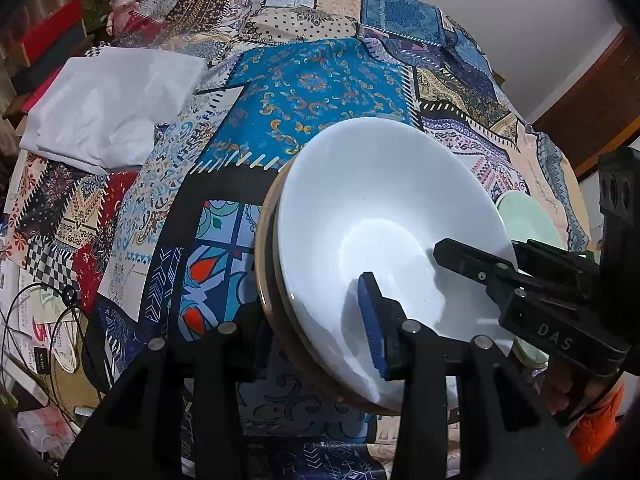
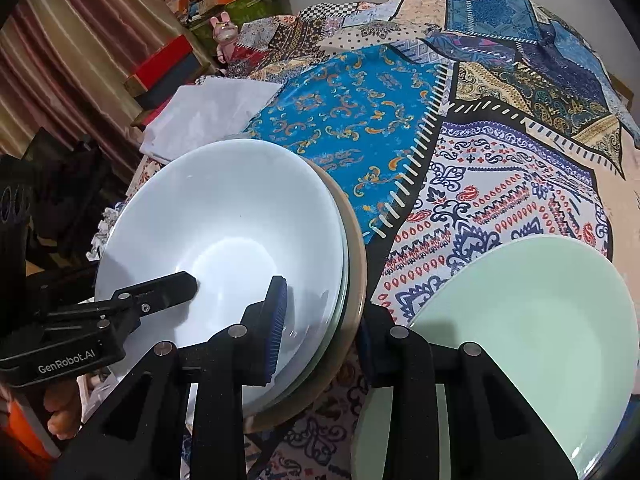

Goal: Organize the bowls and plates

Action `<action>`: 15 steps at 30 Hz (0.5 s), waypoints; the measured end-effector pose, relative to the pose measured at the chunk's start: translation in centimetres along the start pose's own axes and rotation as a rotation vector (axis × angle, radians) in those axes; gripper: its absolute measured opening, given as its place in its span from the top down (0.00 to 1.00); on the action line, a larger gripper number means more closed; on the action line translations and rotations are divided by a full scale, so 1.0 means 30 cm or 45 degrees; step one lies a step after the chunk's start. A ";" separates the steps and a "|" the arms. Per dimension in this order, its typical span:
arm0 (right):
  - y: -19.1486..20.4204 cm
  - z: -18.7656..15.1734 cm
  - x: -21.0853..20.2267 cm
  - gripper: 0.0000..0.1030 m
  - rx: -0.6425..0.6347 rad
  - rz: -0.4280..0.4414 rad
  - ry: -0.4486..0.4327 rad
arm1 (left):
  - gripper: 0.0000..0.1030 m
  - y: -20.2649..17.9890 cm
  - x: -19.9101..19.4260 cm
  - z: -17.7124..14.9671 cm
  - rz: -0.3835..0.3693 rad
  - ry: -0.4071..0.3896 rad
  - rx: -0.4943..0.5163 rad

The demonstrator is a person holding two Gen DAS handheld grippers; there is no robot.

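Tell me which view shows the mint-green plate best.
The right wrist view: the mint-green plate fills its lower right, rim and inside clear, beside the white bowl stack. In the left wrist view only slivers of the plate show, behind the stack and the right gripper.

Both views evenly lit, soft indoor light, no hard shadows. Faint sheen inside the white bowl [image 1: 384, 216]; a soft grey shadow under the gripper fingers on it. Pale green plate [image 2: 532, 320] flat-lit with a dim shadow at its near left. Strong fisheye bending; black vignette in corners. Patterned cloth [image 2: 360, 120] sharp; far clutter slightly soft.
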State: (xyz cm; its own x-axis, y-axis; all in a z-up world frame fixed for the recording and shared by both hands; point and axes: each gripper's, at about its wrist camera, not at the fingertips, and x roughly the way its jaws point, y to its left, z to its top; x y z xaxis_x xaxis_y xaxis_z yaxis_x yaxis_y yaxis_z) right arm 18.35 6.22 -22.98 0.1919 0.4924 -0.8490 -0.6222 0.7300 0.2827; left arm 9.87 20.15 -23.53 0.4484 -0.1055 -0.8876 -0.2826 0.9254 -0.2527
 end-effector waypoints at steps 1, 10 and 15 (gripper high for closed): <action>-0.001 0.000 -0.004 0.71 0.002 0.002 -0.007 | 0.61 -0.002 -0.005 0.000 -0.001 -0.004 0.002; -0.018 -0.004 -0.119 0.72 0.022 -0.007 -0.104 | 0.61 -0.083 -0.087 0.012 -0.021 -0.071 0.045; -0.046 -0.010 -0.199 0.72 0.031 -0.021 -0.162 | 0.61 -0.158 -0.126 0.026 -0.035 -0.107 0.082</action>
State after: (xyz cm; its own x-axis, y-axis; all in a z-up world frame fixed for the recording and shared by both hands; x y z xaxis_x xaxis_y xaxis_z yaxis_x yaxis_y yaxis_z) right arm 17.85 2.12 -18.44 0.2979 0.5351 -0.7905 -0.5998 0.7491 0.2811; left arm 10.17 16.45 -18.66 0.5253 -0.1030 -0.8447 -0.2149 0.9444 -0.2488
